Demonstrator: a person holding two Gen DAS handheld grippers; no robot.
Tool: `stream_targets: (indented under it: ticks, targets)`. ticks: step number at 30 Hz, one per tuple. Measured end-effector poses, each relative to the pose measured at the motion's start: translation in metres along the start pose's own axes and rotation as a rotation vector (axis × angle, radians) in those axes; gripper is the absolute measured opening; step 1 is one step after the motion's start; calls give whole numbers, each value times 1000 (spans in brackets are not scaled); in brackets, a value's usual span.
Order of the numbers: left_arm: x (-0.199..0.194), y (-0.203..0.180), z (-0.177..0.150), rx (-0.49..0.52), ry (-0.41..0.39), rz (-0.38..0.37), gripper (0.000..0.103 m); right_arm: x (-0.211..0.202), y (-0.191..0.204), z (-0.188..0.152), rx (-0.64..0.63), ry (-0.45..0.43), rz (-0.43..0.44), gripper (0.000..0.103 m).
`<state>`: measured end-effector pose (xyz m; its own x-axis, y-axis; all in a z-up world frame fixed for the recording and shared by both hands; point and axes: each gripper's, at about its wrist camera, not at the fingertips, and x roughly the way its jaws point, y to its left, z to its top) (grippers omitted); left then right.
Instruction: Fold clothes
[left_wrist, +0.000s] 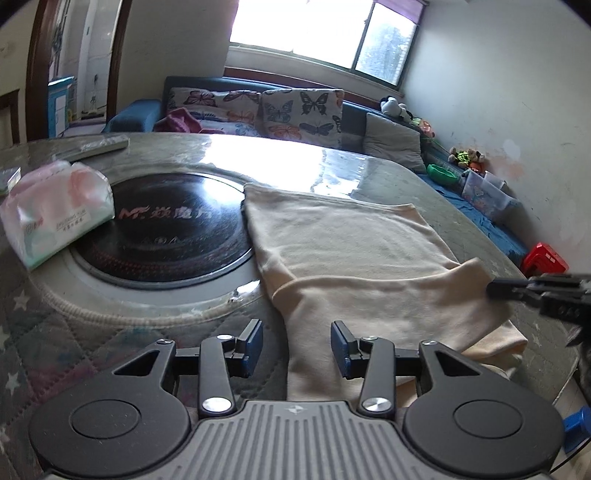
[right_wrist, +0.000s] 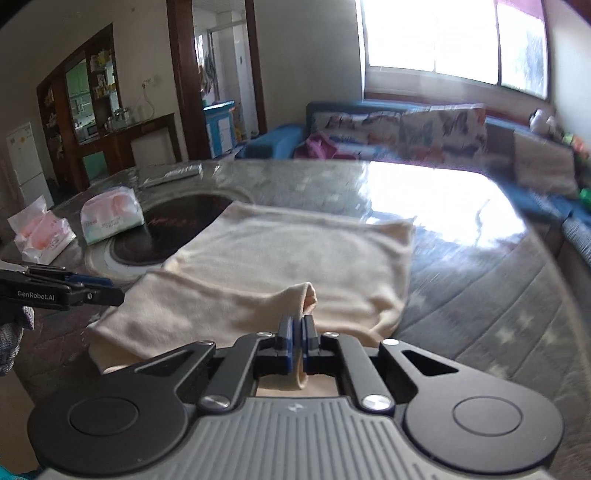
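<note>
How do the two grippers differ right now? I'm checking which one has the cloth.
The right gripper is shut on a pinched fold of the cream garment; the left gripper stands open and holds nothing. The cloth runs up between the right one's pads, while the left one's pads hang apart above the garment's near edge. Both are black with blue pads and point down at the table.

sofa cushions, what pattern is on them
Butterflies, in black, orange and pink on a pale ground, on the sofa cushions. The left wrist view shows them sharpest.
</note>
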<state>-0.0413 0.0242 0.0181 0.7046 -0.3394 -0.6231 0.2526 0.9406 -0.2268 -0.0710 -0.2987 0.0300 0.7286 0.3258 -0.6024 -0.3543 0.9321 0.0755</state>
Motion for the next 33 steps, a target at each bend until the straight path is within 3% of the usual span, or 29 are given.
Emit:
stream_targets:
  ticks: [9, 11, 15, 21, 29, 33]
  targets:
    - [6, -9, 6, 26, -1, -3, 42, 9, -12, -9, 38, 39, -41, 4]
    - [7, -11, 10, 26, -10, -12, 35, 11, -13, -10, 35, 43, -36, 5]
    - [16, -20, 19, 45, -14, -40, 33, 10, -14, -9, 25, 27, -61, 8]
    - [37, -29, 28, 82, 4, -49, 33, 14, -10, 2, 0, -4, -15, 8]
    - [51, -23, 26, 93, 31, -35, 33, 49, -12, -4, -5, 62, -17, 8]
    - [46, -24, 26, 96, 32, -39, 33, 37, -12, -5, -7, 59, 10, 9]
